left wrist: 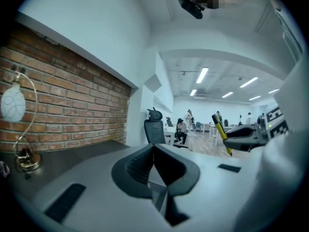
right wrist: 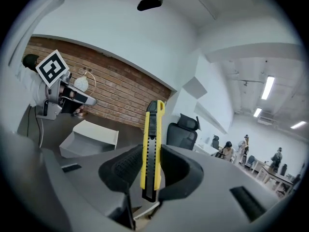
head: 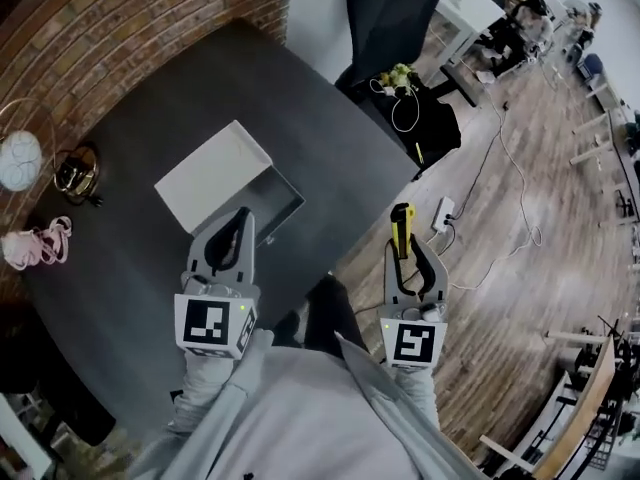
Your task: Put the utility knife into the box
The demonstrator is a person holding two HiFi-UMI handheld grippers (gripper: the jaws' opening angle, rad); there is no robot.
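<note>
Two tongs | left tongs (left wrist: 153,152) closed, empty | right tongs (right wrist: 150,166) clamp utility knife (right wrist: 152,139) mid-body | knife likely light, rigid, slick; grip flat sides | box (head: 215,176) on counter (head: 120,228)

Box (head: 288,190) open on top, lid (head: 213,173) standing along one side, left tool (head: 240,218) near its rim

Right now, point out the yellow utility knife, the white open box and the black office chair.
yellow utility knife (right wrist: 152,146), right gripper view, middle of its handle.
white open box (head: 215,173), head view, its white panel.
black office chair (head: 390,18), head view, its backrest.
</note>
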